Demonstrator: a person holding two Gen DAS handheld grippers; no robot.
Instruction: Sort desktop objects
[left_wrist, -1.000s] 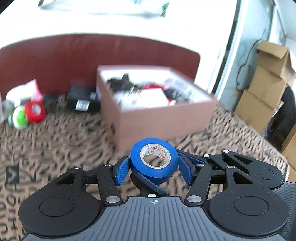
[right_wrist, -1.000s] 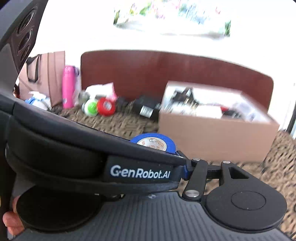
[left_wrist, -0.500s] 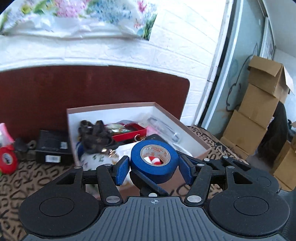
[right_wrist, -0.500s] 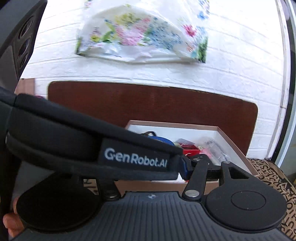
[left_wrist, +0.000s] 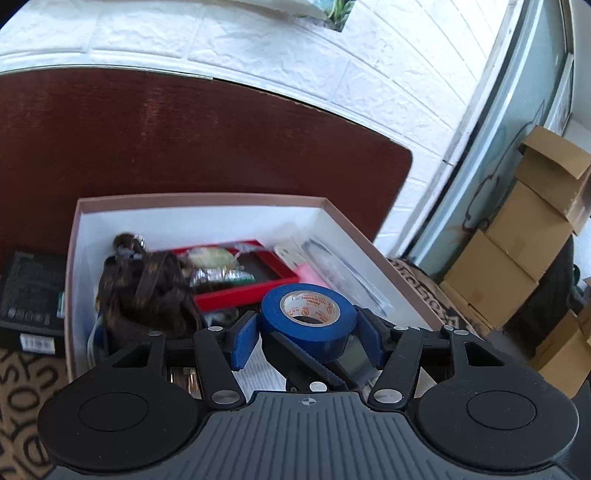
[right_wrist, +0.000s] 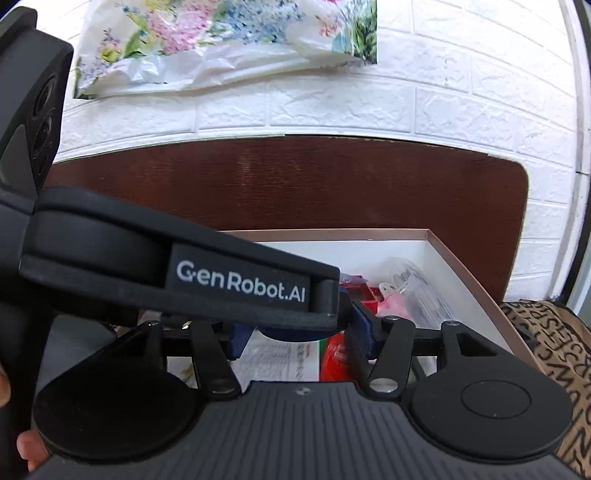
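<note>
My left gripper (left_wrist: 308, 334) is shut on a blue tape roll (left_wrist: 308, 315) and holds it over the front part of an open pink box (left_wrist: 199, 202). The box holds a dark brown pouch (left_wrist: 147, 295), a red tray (left_wrist: 236, 275) and clear packets (left_wrist: 343, 266). In the right wrist view the left gripper's black body (right_wrist: 177, 277) crosses in front and hides most of my right gripper (right_wrist: 301, 338). Its blue pads (right_wrist: 242, 338) stand apart over the same box (right_wrist: 461, 273); whether they hold anything is hidden.
A black carton (left_wrist: 31, 291) lies left of the box on the patterned cloth (left_wrist: 22, 391). A dark red board (left_wrist: 184, 140) and a white brick wall stand behind. Cardboard boxes (left_wrist: 517, 251) are stacked at the far right.
Both grippers have moved forward and up with the blue tape roll, from in front of the box to over its open top. The tape rolls at the left have dropped out of view.
</note>
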